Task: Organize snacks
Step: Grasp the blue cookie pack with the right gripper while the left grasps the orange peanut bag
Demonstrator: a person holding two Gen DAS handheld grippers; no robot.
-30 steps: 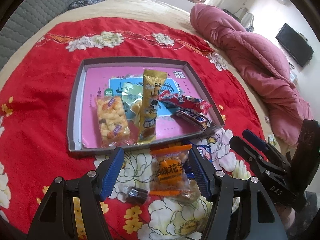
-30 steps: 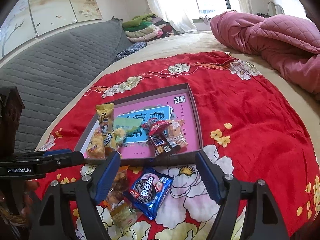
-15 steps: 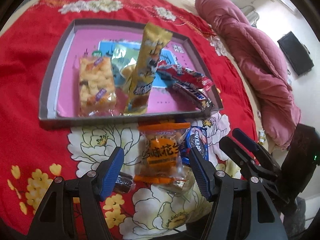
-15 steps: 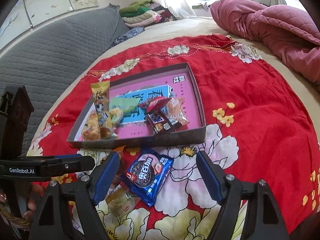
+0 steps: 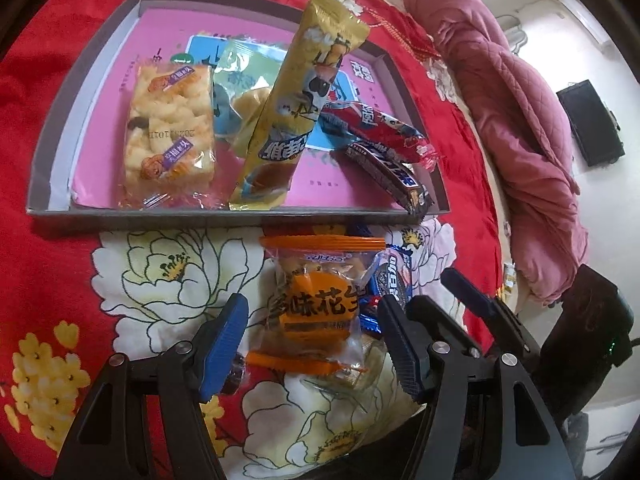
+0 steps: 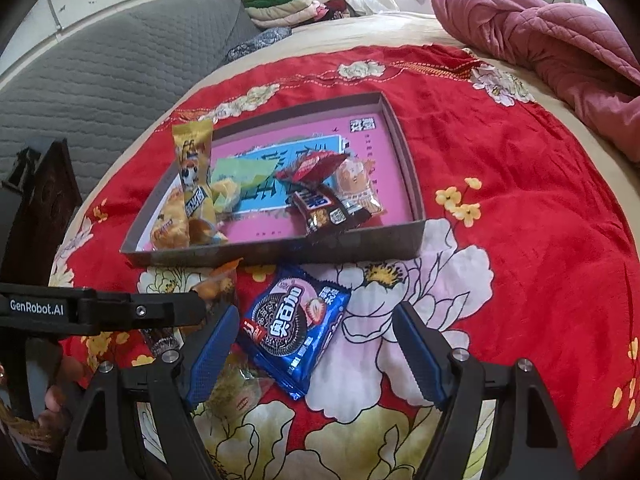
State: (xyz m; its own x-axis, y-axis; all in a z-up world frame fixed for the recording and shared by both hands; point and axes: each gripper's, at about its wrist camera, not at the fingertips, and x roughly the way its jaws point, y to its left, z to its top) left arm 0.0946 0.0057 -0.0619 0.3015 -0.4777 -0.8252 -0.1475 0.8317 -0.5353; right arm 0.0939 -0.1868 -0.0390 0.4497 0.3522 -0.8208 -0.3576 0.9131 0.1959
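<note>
The left tongs (image 5: 312, 344) stand open astride the clear peanut packet with orange sealed ends (image 5: 316, 312), their blue pads beside it but not pressing. The right tongs (image 6: 316, 354) also stand open, over the blue foil cookie packet with the black sandwich-biscuit picture (image 6: 294, 322). Both packets lie on the red flowered bedspread (image 6: 520, 200), just short of the shallow grey cardboard box lid with the pink floor (image 6: 280, 248).

The main risk I see is crowding. The blue packet's edge is tucked against the orange one, and a small dark wrapped sweet (image 5: 236, 376) lies touching the left pad, so a closing squeeze could catch two wrappers at once or flick the sweet away. The two tongs sit close together and may knock each other. Slick, puffy film could slide out of a shallow pinch.

Farther on, the box's near wall could snag a packet carried low, and the tall yellow foil stick pack (image 5: 296, 112) leaning over the other snacks could be toppled by a new arrival.
</note>
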